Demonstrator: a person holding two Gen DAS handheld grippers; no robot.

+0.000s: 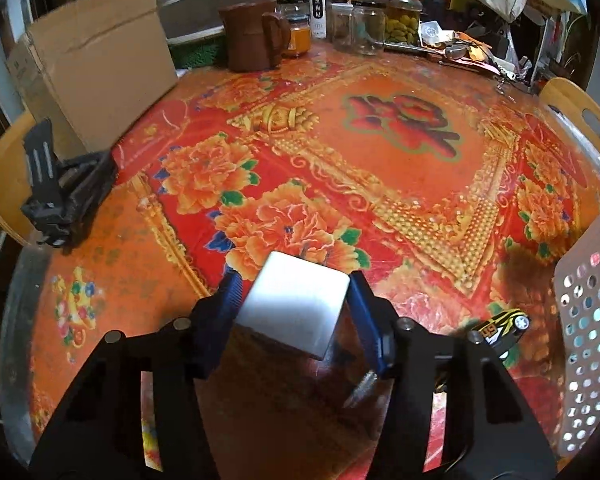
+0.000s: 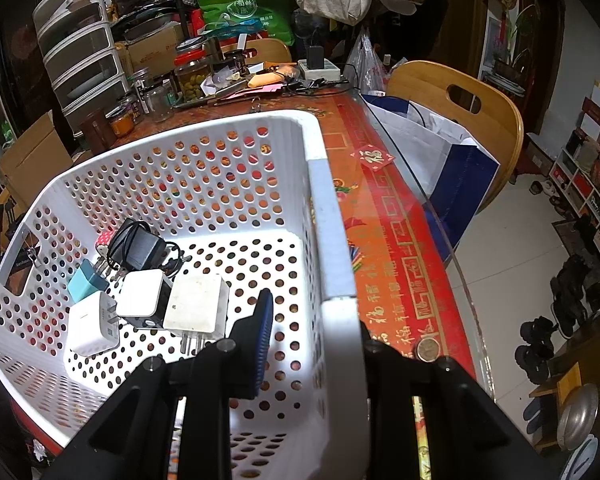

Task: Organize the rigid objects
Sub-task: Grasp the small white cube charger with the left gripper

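Between the blue pads of my left gripper (image 1: 294,280) sits a white charger block (image 1: 296,304), low over the red flowered tablecloth (image 1: 400,160); both pads press on its sides. A yellow and black toy car (image 1: 504,326) lies to the right, beside the white perforated basket (image 1: 592,300). My right gripper (image 2: 316,312) is shut on the basket's right wall (image 2: 332,208): one blue pad is inside and the other finger is hidden behind the rim. Inside lie three white chargers (image 2: 198,304), a teal one (image 2: 86,280) and a black adapter with its cord (image 2: 138,248).
A black phone stand (image 1: 60,192) and a cardboard box (image 1: 100,76) occupy the table's left. A brown mug (image 1: 252,36) and jars (image 1: 400,16) line the far edge. A coin (image 2: 428,350) lies by the glass edge, with a wooden chair (image 2: 460,96) and a paper bag (image 2: 440,148) beyond.
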